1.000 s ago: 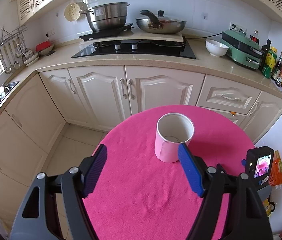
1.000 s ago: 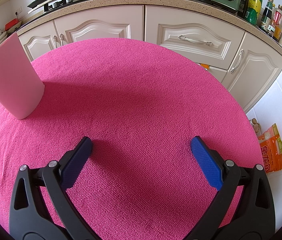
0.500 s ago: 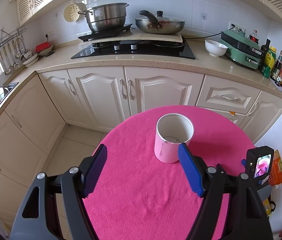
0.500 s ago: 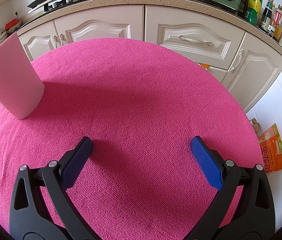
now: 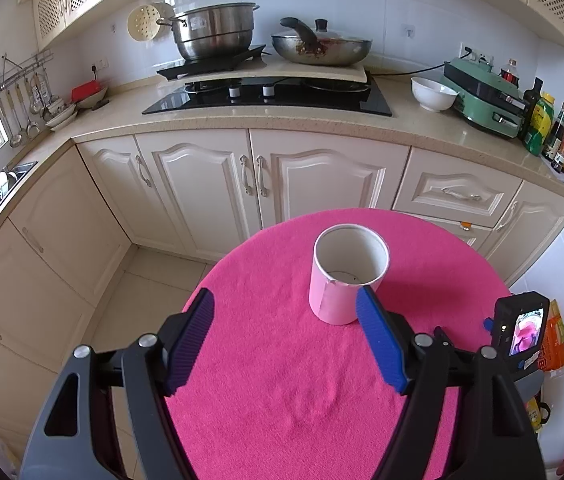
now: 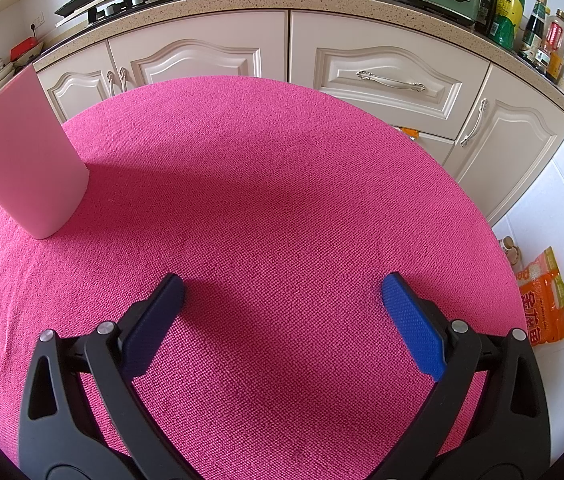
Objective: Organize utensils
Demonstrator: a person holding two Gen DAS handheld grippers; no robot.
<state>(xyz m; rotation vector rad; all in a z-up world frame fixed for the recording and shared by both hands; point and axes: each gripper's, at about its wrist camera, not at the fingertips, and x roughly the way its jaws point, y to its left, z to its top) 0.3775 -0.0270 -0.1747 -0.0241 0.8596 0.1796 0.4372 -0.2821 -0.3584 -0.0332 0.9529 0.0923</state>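
Note:
A pink cylindrical holder (image 5: 345, 276) with a white inside stands upright on the round table with a pink cloth (image 5: 282, 380). It looks empty inside. My left gripper (image 5: 285, 304) is open and empty, raised above the table, with the holder just ahead of its right finger. In the right wrist view the holder (image 6: 26, 160) is at the far left. My right gripper (image 6: 282, 284) is open and empty, low over the bare cloth (image 6: 282, 168). No utensils show on the table.
Cream kitchen cabinets (image 5: 242, 176) and a counter with a stove (image 5: 266, 96), pots, a white bowl (image 5: 433, 94) and bottles (image 5: 553, 132) lie beyond the table. An orange packet (image 6: 543, 300) lies on the floor at right. The right gripper's camera screen (image 5: 521, 328) shows at the table's right edge.
The left wrist view has drifted very slightly. The right gripper and the holder have not moved.

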